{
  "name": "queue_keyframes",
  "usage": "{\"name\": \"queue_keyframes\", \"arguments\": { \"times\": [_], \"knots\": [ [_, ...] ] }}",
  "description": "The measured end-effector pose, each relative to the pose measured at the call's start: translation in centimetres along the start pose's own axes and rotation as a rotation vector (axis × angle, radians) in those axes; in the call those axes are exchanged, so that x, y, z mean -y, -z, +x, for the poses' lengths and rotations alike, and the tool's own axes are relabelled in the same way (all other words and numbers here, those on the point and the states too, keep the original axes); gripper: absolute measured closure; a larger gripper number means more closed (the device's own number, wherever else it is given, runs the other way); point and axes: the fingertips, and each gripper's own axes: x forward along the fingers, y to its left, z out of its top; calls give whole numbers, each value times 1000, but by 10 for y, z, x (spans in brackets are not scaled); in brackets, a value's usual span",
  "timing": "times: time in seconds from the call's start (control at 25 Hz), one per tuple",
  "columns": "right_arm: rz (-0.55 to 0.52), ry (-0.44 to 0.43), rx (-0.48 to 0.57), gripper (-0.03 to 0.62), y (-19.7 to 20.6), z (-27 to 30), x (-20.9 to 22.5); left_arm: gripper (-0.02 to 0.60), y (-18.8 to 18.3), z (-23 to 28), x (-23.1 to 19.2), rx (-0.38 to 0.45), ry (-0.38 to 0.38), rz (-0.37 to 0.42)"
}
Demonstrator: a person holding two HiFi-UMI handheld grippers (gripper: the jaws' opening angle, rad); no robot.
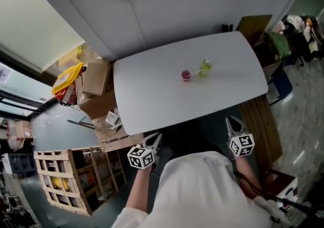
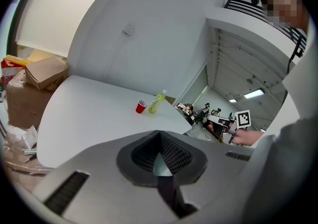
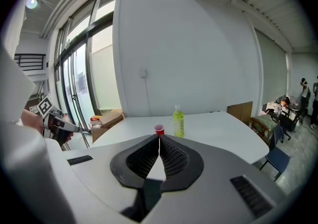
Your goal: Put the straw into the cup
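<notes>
A white table point(image 1: 152, 95) stands against a pale wall, with cardboard boxes point(image 1: 96, 78) piled to its left. Near the far edge a small red cup point(image 1: 186, 75) sits just beside a yellow-green bottle point(image 1: 205, 66), and a thin straw point(image 1: 195, 72) slants between them; whether its lower end is already inside the cup is unclear. The left gripper point(image 2: 159, 132) and right gripper point(image 3: 159, 137) hang off the near edge, jaws pressed together on nothing. Reaching in, a jaw could tip the light cup or bottle, or the straw could slip.
</notes>
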Motion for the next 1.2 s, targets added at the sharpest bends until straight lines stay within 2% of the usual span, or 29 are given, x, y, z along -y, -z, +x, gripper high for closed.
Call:
{"name": "queue_keyframes", "arguments": {
  "times": [0.28,0.56,0.72,1.2],
  "knots": [
    [-6,-1,-3,559,-4,-3,20,580,-4,10,14,21,-10,-5],
    [-24,-109,29,560,-37,-1,31,580,-19,19,34,47,-35,-12],
    [-51,-157,21,560,-37,0,30,580,-28,27,36,66,-45,5],
    [-18,-195,24,560,-43,8,33,580,-46,41,49,83,-32,37]
  ]
}}
